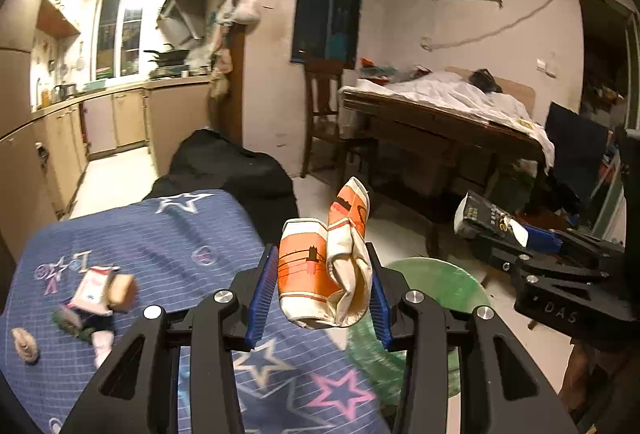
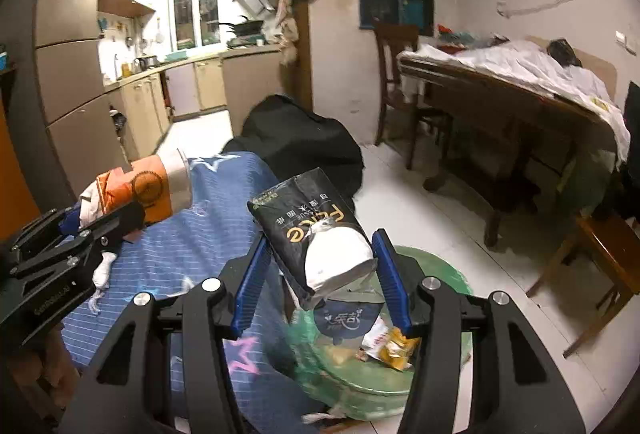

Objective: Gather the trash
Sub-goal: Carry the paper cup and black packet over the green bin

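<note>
Both tongs are carrying trash binward — left tongs (image 1: 325, 294) clamping a crushed orange cup (image 1: 320, 274), right tongs (image 2: 320, 274) pinching a black tissue pack (image 2: 308, 234); next, releasing over the green bin (image 2: 440, 274).

Left gripper (image 1: 325, 288): held angled downward, jaws clamped on something.
Right gripper (image 2: 326, 276): likewise tilted, jaws gripping.
</note>
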Tool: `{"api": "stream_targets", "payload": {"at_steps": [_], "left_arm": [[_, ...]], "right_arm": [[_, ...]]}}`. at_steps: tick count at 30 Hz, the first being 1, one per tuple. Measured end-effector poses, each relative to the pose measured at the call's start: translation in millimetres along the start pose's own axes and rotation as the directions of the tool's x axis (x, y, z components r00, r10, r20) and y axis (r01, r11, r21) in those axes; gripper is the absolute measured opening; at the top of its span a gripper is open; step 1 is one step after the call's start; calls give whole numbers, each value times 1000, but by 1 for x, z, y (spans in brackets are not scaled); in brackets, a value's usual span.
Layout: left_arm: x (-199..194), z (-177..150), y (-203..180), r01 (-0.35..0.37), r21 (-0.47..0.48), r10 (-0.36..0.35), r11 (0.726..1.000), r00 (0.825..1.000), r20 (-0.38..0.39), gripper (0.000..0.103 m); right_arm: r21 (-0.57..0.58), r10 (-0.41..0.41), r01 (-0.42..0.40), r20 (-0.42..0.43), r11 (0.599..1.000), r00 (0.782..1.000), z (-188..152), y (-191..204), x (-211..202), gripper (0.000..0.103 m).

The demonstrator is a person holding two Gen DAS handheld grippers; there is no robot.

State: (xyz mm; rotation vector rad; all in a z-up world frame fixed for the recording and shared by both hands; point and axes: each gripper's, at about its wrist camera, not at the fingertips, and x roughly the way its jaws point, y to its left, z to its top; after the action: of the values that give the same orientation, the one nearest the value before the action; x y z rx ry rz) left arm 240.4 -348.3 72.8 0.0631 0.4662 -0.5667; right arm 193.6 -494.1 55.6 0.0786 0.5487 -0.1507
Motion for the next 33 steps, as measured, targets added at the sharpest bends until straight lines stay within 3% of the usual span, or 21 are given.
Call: {"api": "stream_targets", "payload": {"at_steps": [10, 18, 24, 27, 33], "left_arm": [[68, -4, -50, 73, 53, -67, 996, 992, -104, 43], [133, -10, -73, 133, 88, -108, 987, 963, -245, 44], [181, -16, -81, 195, 82, -150, 977, 911, -383, 44], [204, -22, -87, 228, 91, -163, 969, 874, -458, 45], [239, -37, -92, 251, 78, -168, 965, 817, -552, 45]], "right_arm": [[63, -71, 77, -87, 995, 994, -12, -53, 20, 50], [87, -72, 93, -227, 992, 971, -19, -93, 57, 50], [98, -27, 67, -365, 993, 931, -26, -112, 93, 50], [87, -19, 62, -429, 994, 903, -31, -116, 109, 50], [84, 8, 44, -541, 995, 841, -43, -125, 138, 50]]}}
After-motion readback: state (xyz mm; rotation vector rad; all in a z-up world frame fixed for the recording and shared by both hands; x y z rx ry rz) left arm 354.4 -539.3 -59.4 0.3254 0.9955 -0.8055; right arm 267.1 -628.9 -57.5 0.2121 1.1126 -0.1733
